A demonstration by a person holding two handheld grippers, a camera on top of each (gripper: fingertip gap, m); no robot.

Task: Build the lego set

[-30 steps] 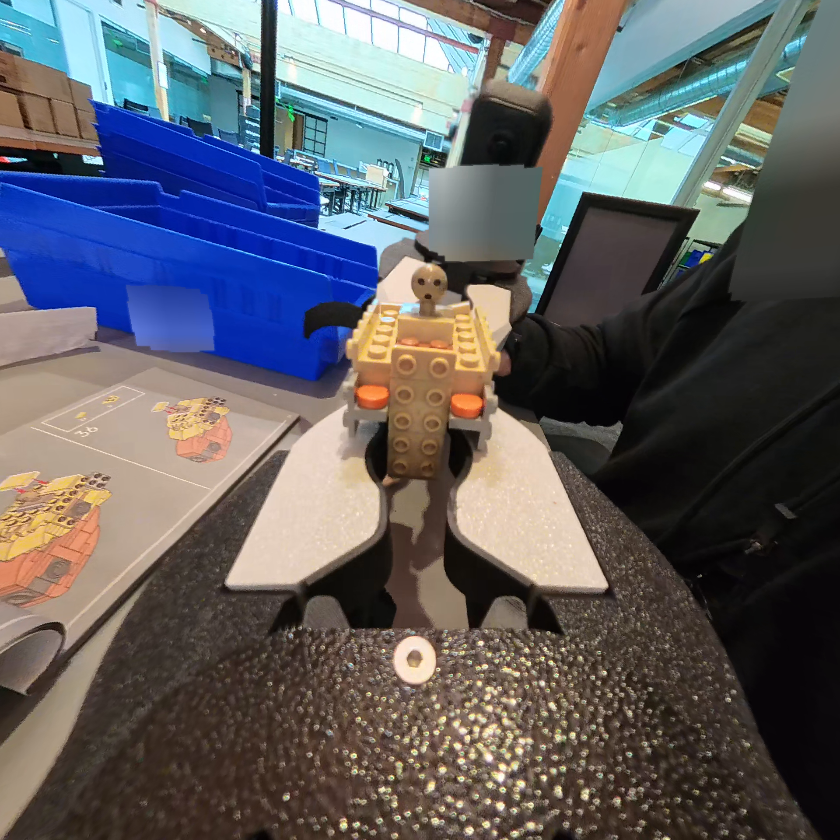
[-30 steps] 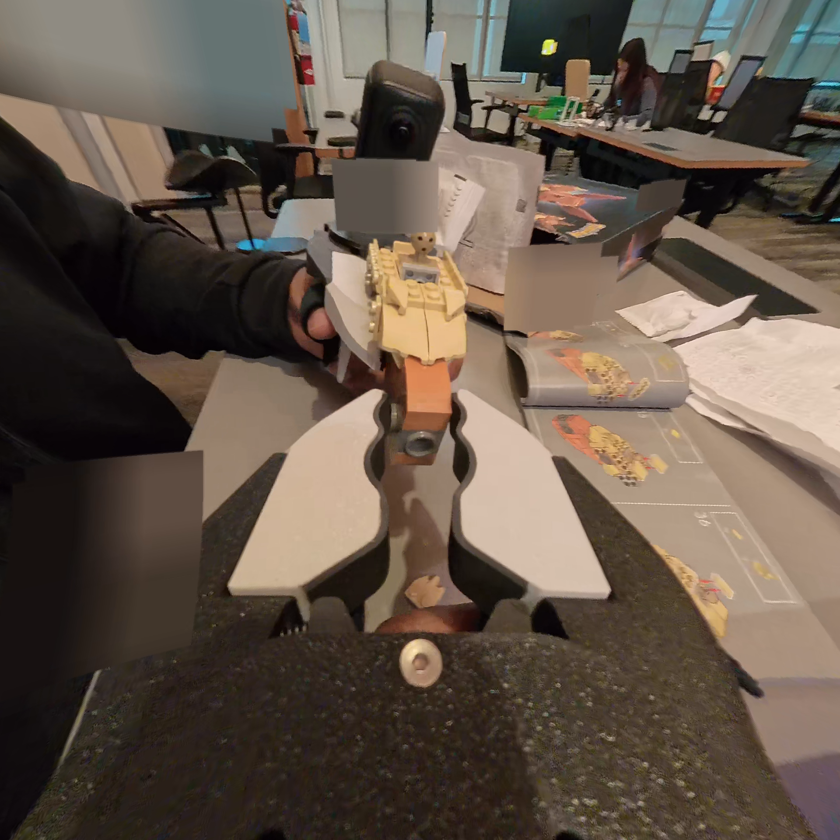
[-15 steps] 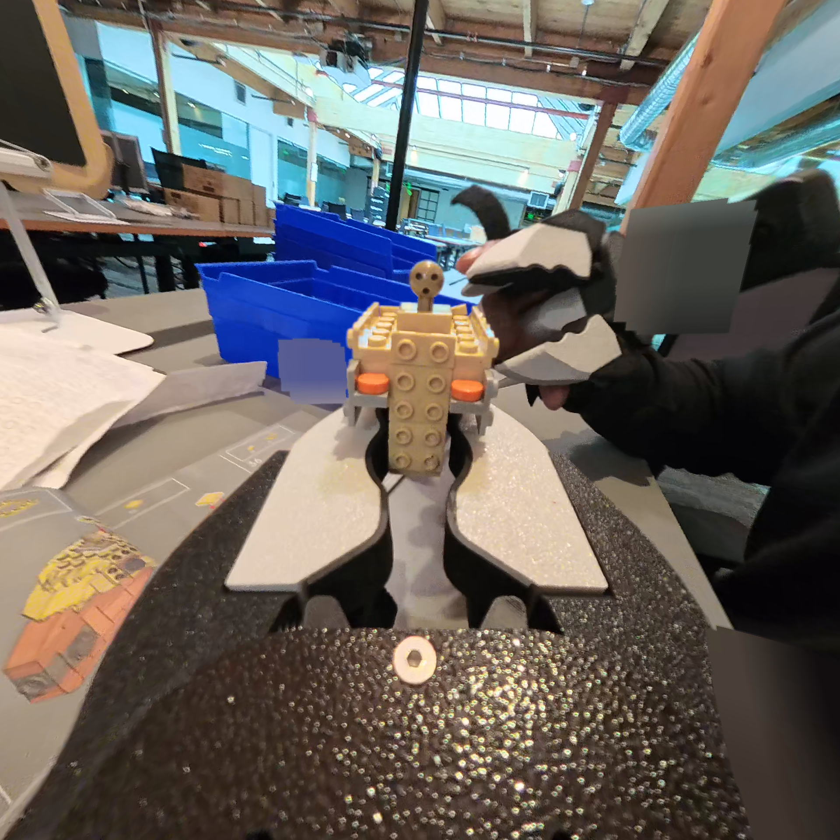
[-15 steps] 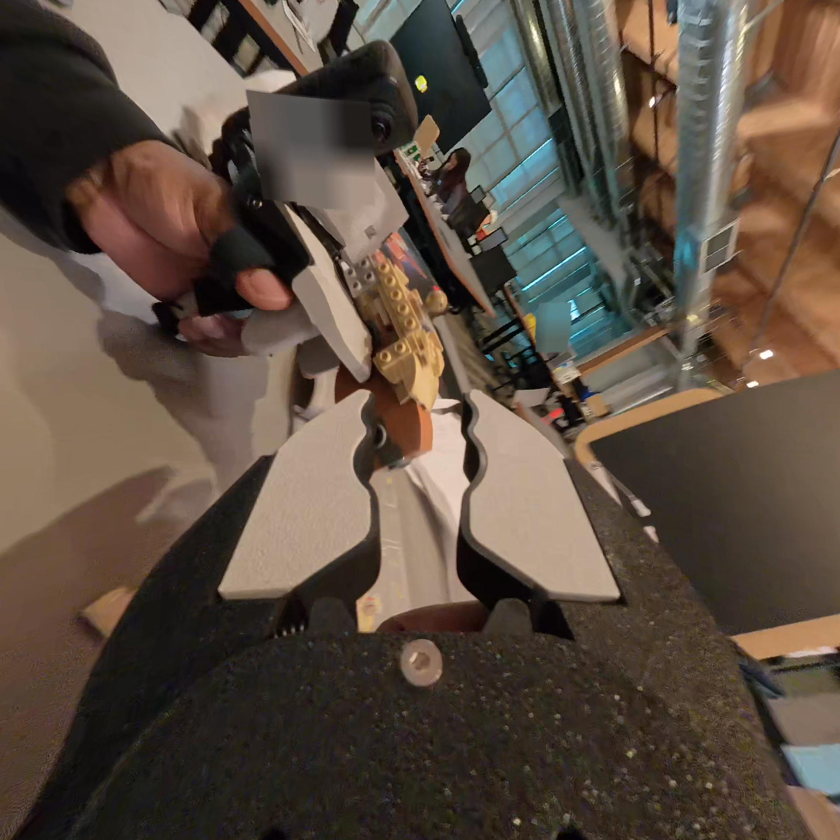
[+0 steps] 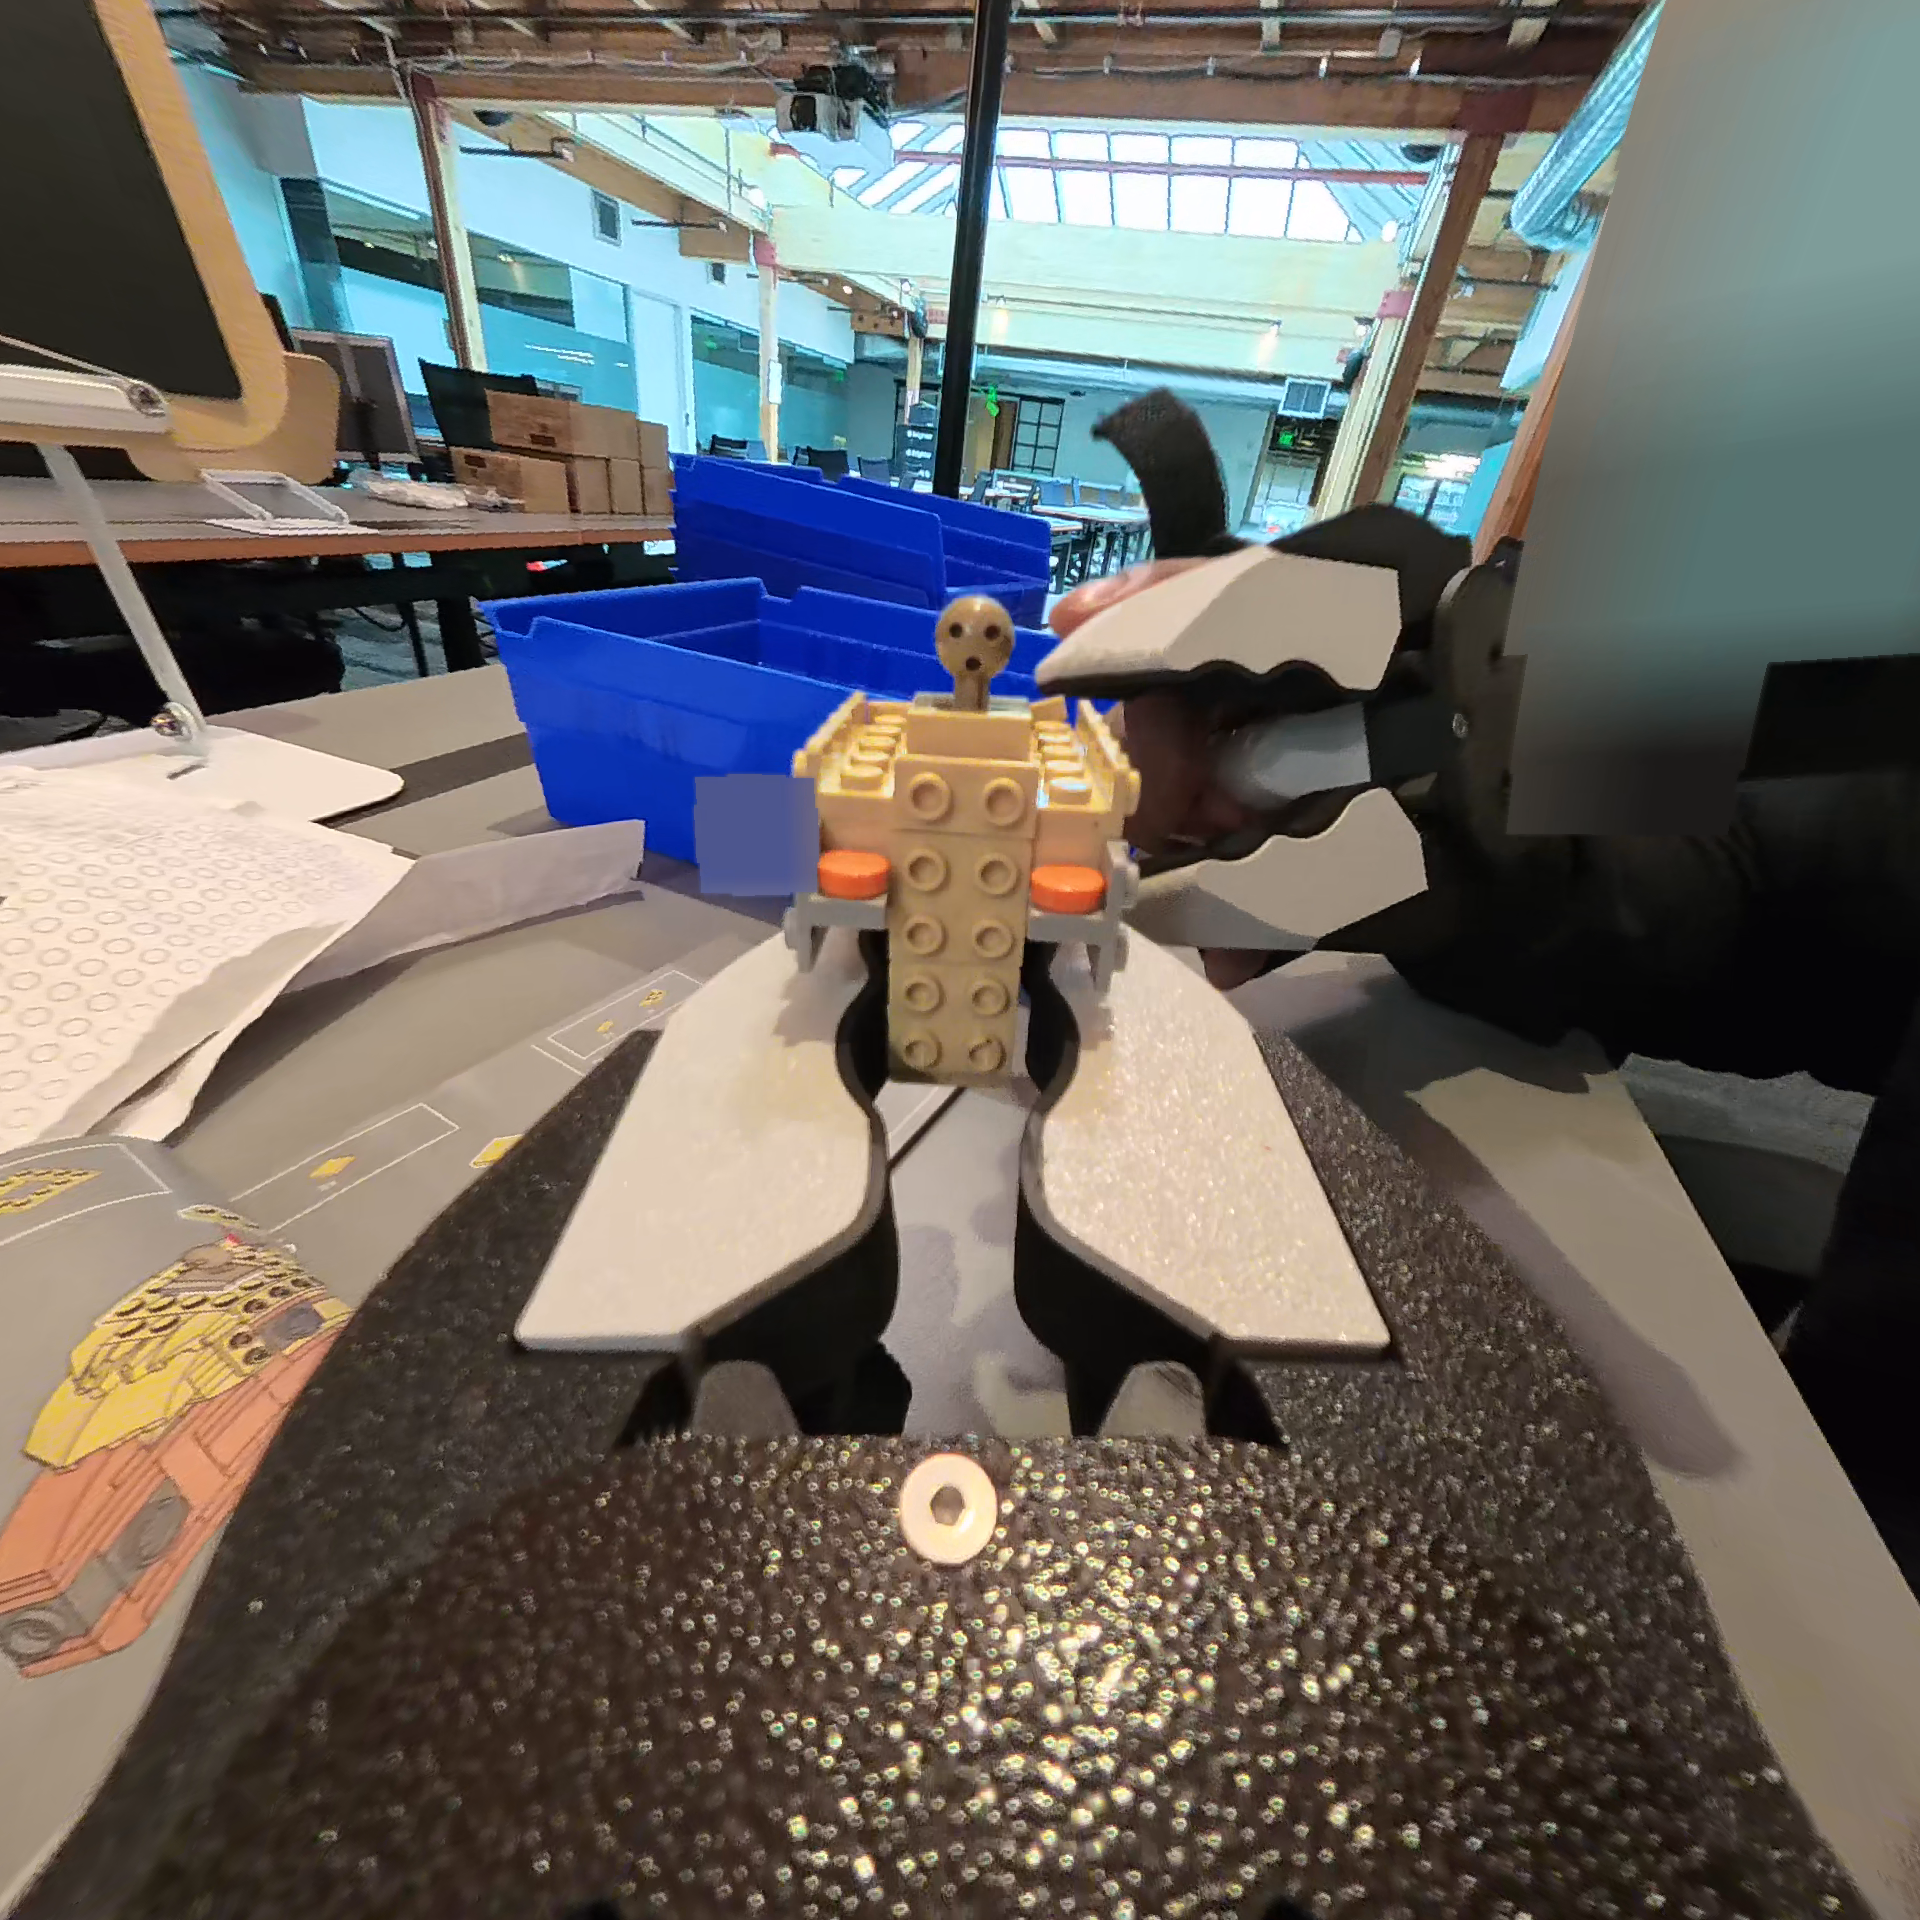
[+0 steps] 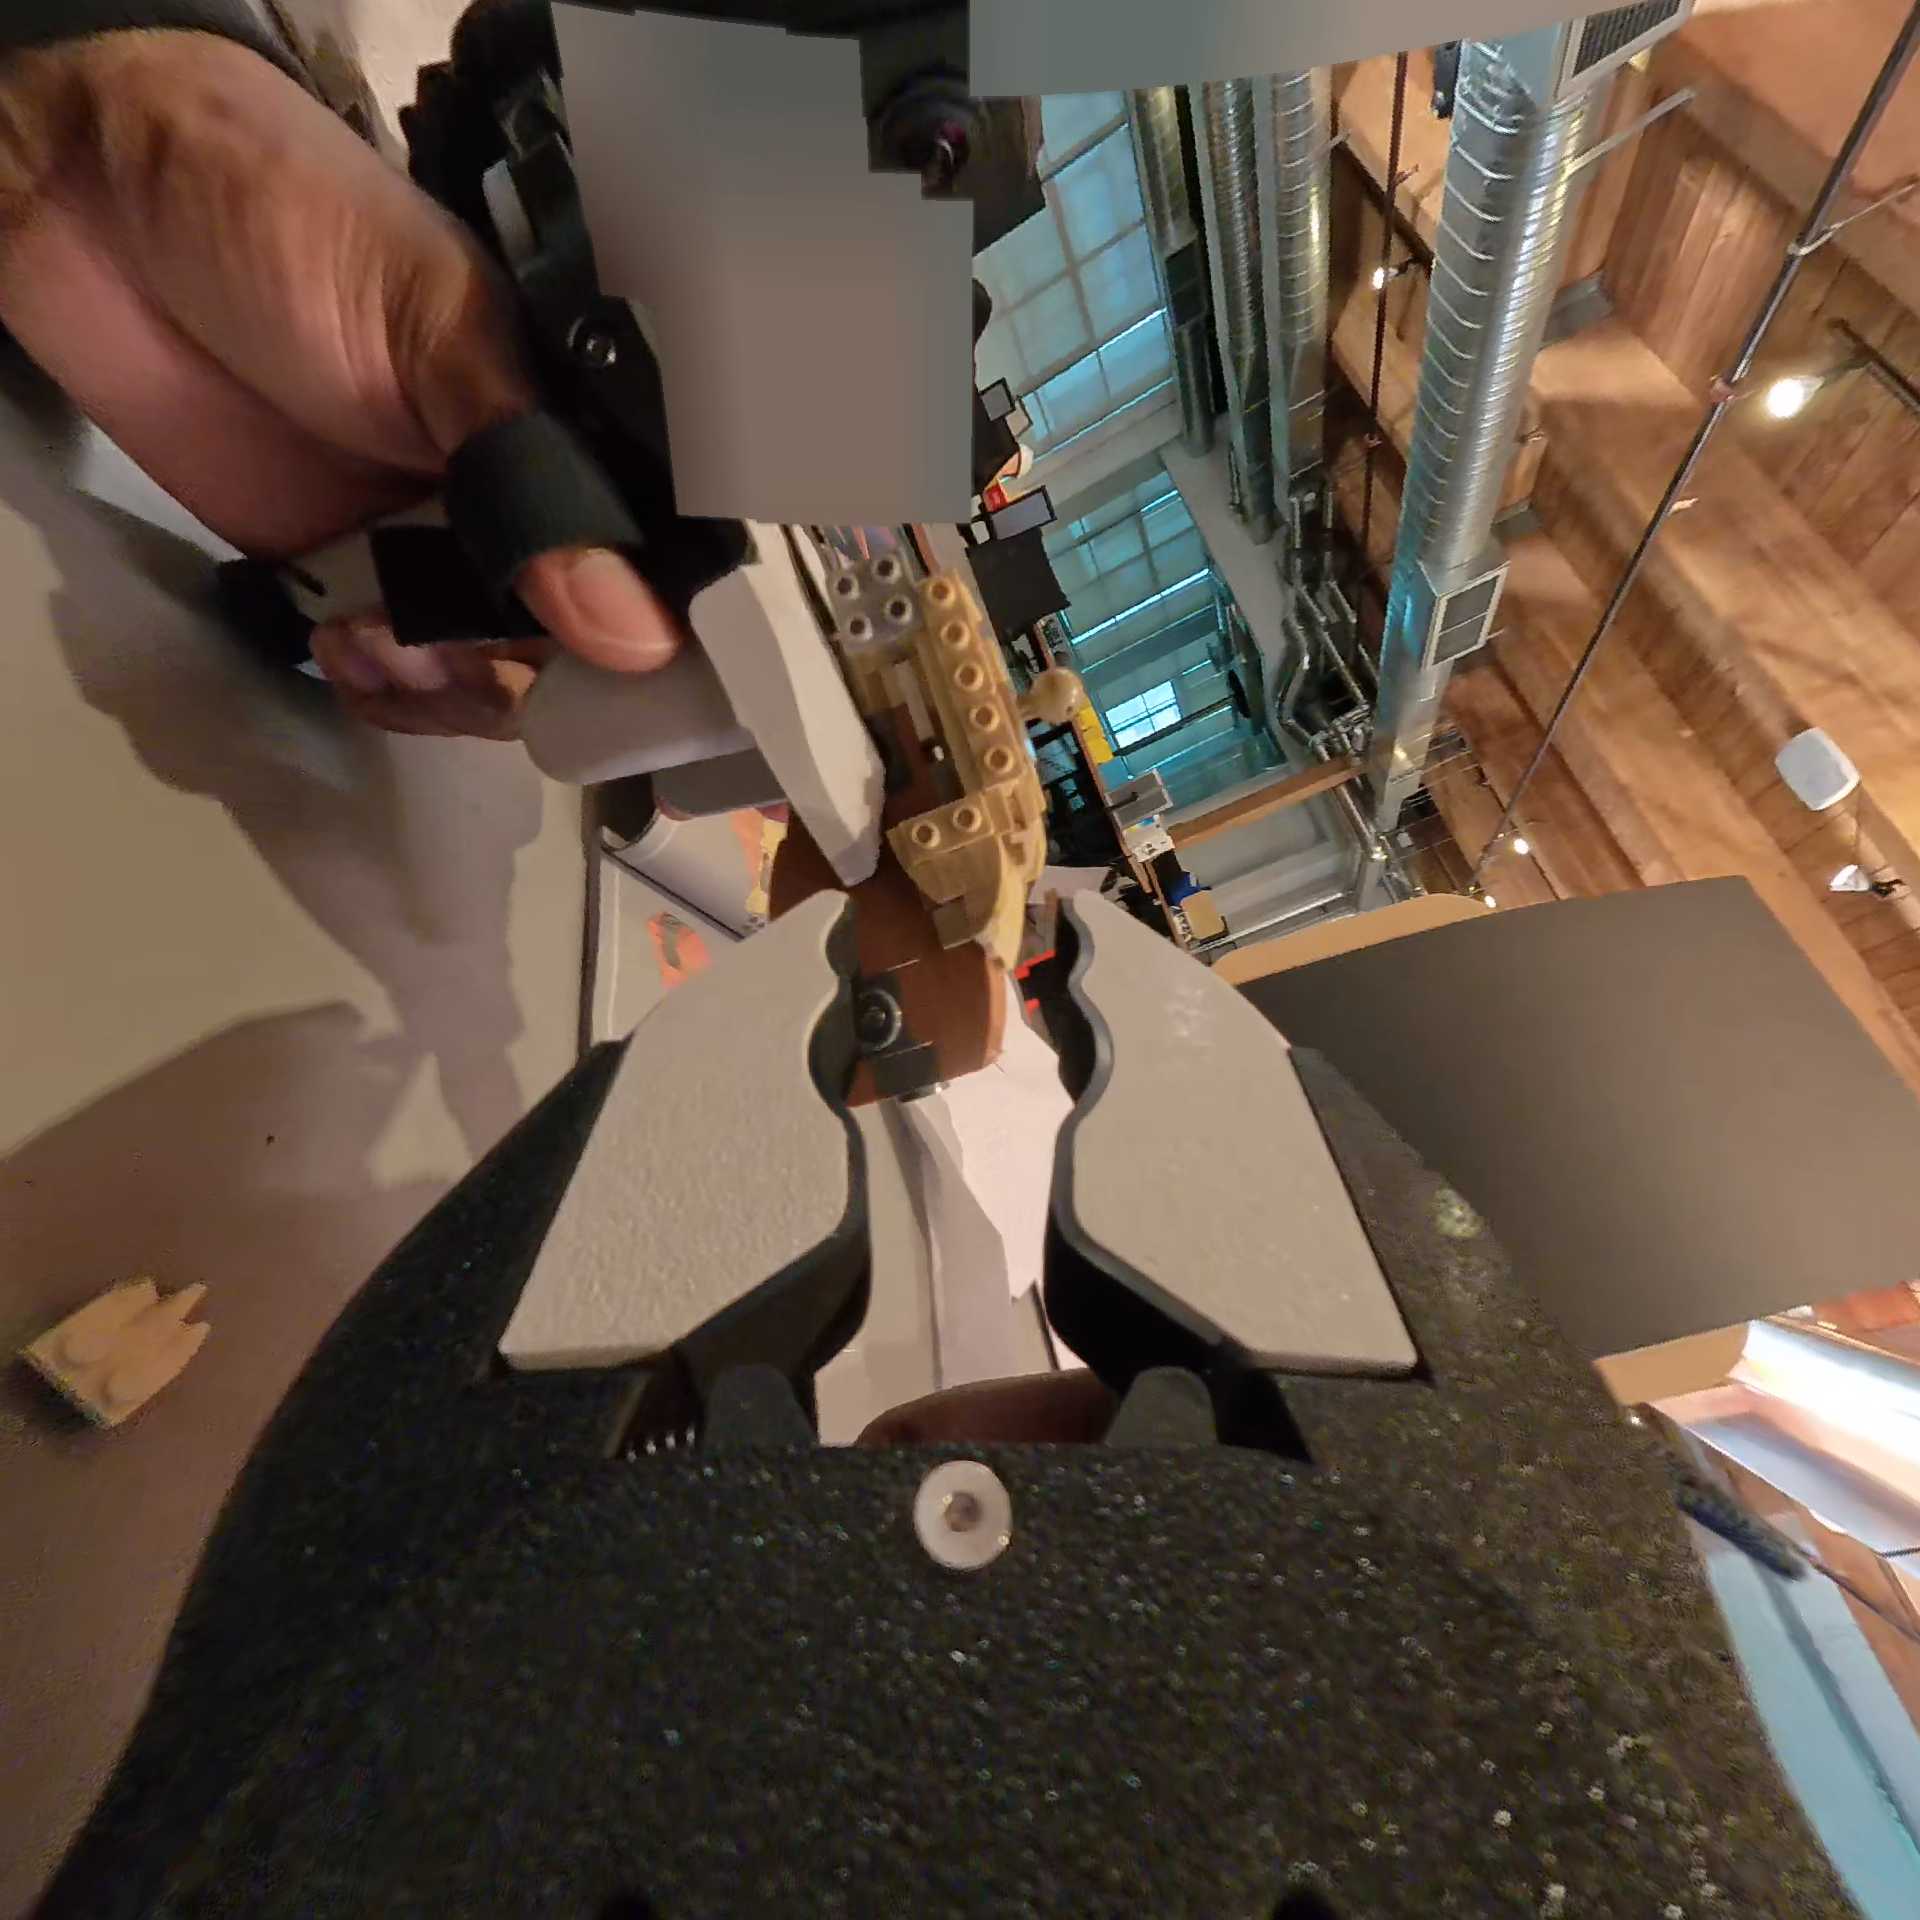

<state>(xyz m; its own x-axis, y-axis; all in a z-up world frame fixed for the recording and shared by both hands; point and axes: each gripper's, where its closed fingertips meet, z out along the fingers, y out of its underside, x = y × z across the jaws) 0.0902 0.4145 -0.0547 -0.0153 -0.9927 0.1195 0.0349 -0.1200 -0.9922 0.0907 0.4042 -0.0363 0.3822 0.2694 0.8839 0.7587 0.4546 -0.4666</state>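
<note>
The left gripper (image 5: pixel 956 1023) has its fingers clamped on the tan Lego model (image 5: pixel 961 831), which stands above the tabletop (image 5: pixel 1455 1091) at the centre of the left wrist view. The grip is on the narrow studded strip at the model's near end; the wider tan body sits beyond the fingertips, with two orange round studs (image 5: pixel 854 871) on grey side plates at 9 and 3 o'clock of the strip. A small tan ball-headed piece (image 5: pixel 974 636) rises from the model's far end, at 12 o'clock.

The right gripper (image 5: pixel 1236 779) shows at 3 o'clock of the model in that view, turned on its side with its fingers apart, their tips just beside the model's right flank. In the right wrist view, the right gripper's (image 6: pixel 951 935) fingers stand spread around the model's brown underside (image 6: pixel 945 1023). Its left finger looks to lie against the dark piece there, while a gap shows at the right finger. The left gripper's white finger (image 6: pixel 800 727) lies against the model at 11 o'clock, with a bare hand (image 6: pixel 260 312) behind it.

An open instruction booklet (image 5: pixel 156 1382) lies on the tabletop at 8 o'clock of the left wrist view, white printed sheets (image 5: pixel 135 935) at 9 o'clock, and blue bins (image 5: pixel 644 707) beyond the model at 11 o'clock. A loose tan plate (image 6: pixel 114 1351) lies on the tabletop at 8 o'clock of the right wrist view.
</note>
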